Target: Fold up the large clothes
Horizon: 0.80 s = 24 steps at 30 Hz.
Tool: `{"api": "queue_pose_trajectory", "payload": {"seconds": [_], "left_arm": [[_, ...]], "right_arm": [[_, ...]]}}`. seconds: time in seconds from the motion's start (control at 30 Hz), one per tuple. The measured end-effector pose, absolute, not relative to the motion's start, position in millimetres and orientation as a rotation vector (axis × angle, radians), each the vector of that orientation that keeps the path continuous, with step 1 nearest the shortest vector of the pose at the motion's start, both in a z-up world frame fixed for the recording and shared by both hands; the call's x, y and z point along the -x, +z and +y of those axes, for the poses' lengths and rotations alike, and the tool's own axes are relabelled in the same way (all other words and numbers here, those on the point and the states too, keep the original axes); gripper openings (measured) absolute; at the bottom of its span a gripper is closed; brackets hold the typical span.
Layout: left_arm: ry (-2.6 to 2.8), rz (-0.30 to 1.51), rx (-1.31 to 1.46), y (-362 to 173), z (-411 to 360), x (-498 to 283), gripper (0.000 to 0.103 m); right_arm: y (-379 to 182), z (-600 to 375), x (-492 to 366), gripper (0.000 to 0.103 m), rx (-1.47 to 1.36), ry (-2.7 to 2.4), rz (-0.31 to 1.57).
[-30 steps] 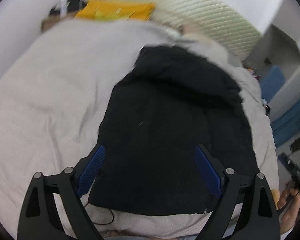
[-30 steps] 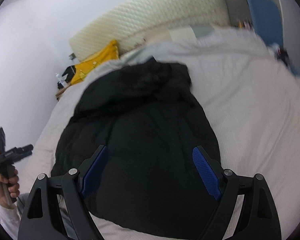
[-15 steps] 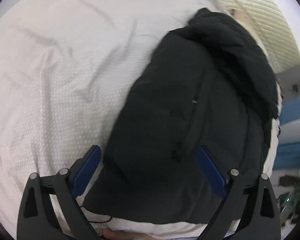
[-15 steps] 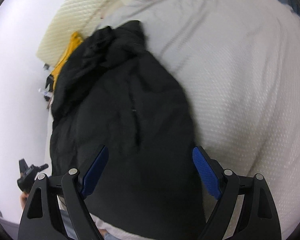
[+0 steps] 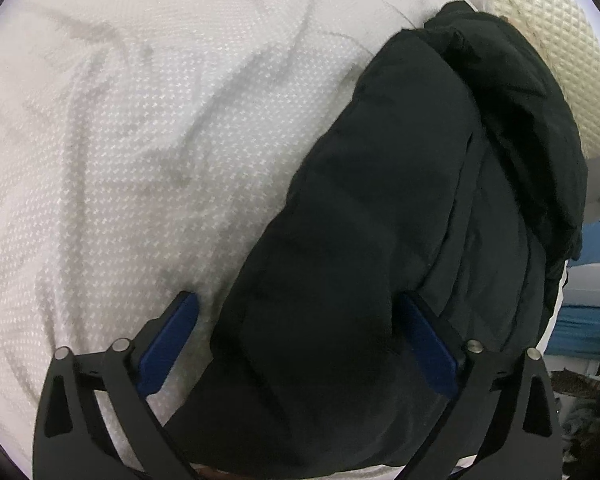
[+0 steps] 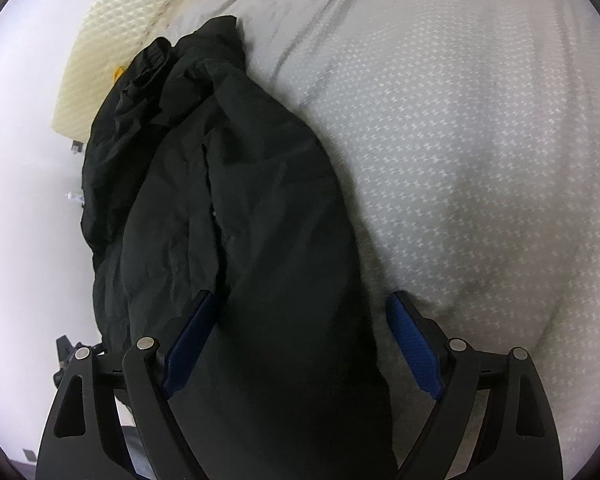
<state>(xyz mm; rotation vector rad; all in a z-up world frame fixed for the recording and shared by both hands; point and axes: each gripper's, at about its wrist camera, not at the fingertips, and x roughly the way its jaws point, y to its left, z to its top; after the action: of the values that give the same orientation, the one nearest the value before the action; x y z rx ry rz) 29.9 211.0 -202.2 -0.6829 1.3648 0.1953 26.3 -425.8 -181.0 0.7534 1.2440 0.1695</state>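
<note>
A large black padded jacket [image 5: 400,208] lies lengthwise on a white bed [image 5: 120,140], its hood at the far end. My left gripper [image 5: 300,344] is open, low over the jacket's left lower edge, with black fabric between its blue pads. In the right wrist view the jacket [image 6: 240,200] fills the left half. My right gripper [image 6: 304,340] is open over the jacket's right lower edge, its right pad [image 6: 414,348] above the white sheet [image 6: 460,140].
A cream quilted headboard [image 5: 560,40] stands at the far end and also shows in the right wrist view [image 6: 112,12]. Blue fabric and clutter [image 5: 588,320] lie beyond the bed's right side. A white wall [image 6: 20,180] borders the bed.
Both grippers have dropped closer to the bed and spread apart, the left to the jacket's left edge, the right to its right edge. Both have stayed open.
</note>
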Motion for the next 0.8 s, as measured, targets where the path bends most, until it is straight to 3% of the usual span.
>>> {"api": "queue_pose_trajectory", "payload": {"seconds": [0.27,0.43,0.63,0.8], "left_arm": [[0.111,1.402,0.752,-222,202,-25,0.102],[-0.029,1.339,0.832,-218,192,-20,0.1],[-0.133,1.365,0.74,-222,164,-19,0.099],[-0.132,1.395,0.733,-230,164,-31,0.087]], "right_arm": [[-190,-420,-25,0.088,-0.908,0.302,1.245],[-182,-402,-32,0.088,-0.836,0.381,1.262],[-182,-393,-33,0.088,-0.851,0.432,1.246],[-188,-390,-35,0.088,-0.868,0.433,1.252]]}}
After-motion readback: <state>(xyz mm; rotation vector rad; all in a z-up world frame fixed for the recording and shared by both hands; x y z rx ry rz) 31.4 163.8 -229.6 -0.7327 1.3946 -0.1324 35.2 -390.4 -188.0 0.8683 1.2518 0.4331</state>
